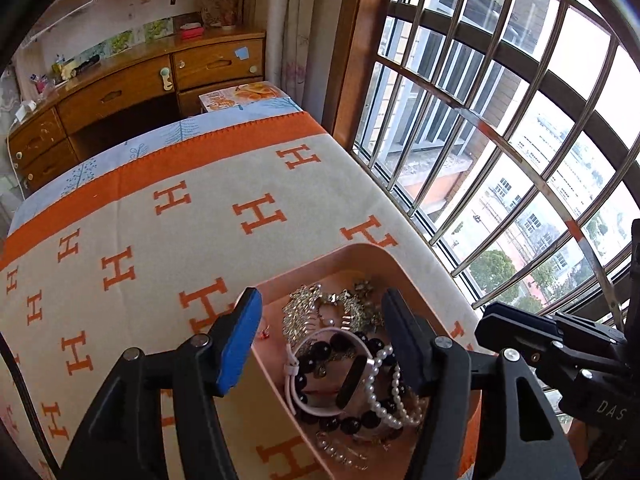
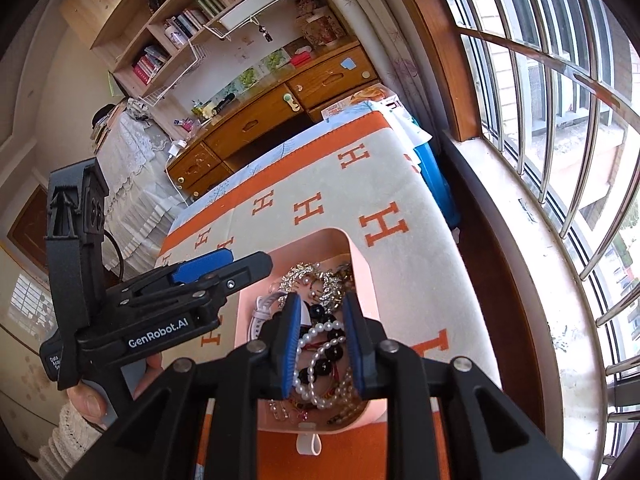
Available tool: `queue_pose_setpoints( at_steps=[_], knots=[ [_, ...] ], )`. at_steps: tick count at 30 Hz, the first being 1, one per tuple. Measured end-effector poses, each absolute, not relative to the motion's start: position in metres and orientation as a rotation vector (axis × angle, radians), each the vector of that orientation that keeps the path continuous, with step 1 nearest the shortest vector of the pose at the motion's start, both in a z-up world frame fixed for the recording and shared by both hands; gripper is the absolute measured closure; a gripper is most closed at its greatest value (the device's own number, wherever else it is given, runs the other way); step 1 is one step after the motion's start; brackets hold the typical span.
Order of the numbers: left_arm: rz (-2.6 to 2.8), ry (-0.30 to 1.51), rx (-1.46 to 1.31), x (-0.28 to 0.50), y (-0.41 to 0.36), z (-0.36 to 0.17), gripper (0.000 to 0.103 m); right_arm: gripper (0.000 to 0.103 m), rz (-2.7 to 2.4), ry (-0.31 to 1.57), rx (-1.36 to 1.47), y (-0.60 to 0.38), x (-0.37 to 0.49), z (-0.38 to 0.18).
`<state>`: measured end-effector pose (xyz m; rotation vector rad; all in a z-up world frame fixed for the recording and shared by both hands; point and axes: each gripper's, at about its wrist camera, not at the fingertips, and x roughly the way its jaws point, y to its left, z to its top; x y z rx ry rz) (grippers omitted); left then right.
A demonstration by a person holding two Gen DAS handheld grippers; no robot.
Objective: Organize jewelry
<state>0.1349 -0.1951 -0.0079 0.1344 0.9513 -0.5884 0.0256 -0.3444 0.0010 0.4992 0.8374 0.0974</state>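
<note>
A blanket [image 1: 208, 200] patterned with orange H letters covers the surface beside a barred window [image 1: 500, 100]. Low in the frame, the left gripper [image 1: 320, 344] is spread wide across the wall of a pink box [image 1: 360, 250] heaped with jewelry [image 1: 340, 364]. The right gripper [image 2: 320, 344], half spread, straddles a pearl bracelet [image 2: 320, 360] and dark beads [image 2: 324, 366] inside; whether it touches them is unclear.

Probably a home bedroom, wooden desk [image 1: 132, 80] with drawers, bookshelf [image 2: 192, 20], blanket-covered table [image 1: 200, 208], barred window [image 1: 500, 120]
</note>
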Motion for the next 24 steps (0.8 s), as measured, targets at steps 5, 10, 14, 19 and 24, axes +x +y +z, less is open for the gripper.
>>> queue_pose_setpoints(
  at_steps=[5,10,14,19,24],
  knots=[
    [-0.491,0.925,0.143,0.103,-0.156,0.001,0.039,0.081,0.133,0.827,0.423,-0.317,0.014,0.011],
    [-0.366,0.857,0.165,0.062,-0.110,0.017,0.025,0.081,0.175,0.846,0.322,-0.277,0.005,0.009],
    [-0.255,0.814,0.140,0.028,-0.072,0.033,0.015,0.081,0.222,0.853,0.269,-0.246,-0.008,0.009],
    [-0.145,0.765,0.093,-0.014,-0.035,0.046,0.009,0.081,0.251,0.826,0.196,-0.214,-0.034,0.024],
    [-0.066,0.738,0.015,-0.048,-0.010,0.048,0.001,0.069,0.249,0.793,0.195,-0.198,-0.059,0.043]
  ],
)
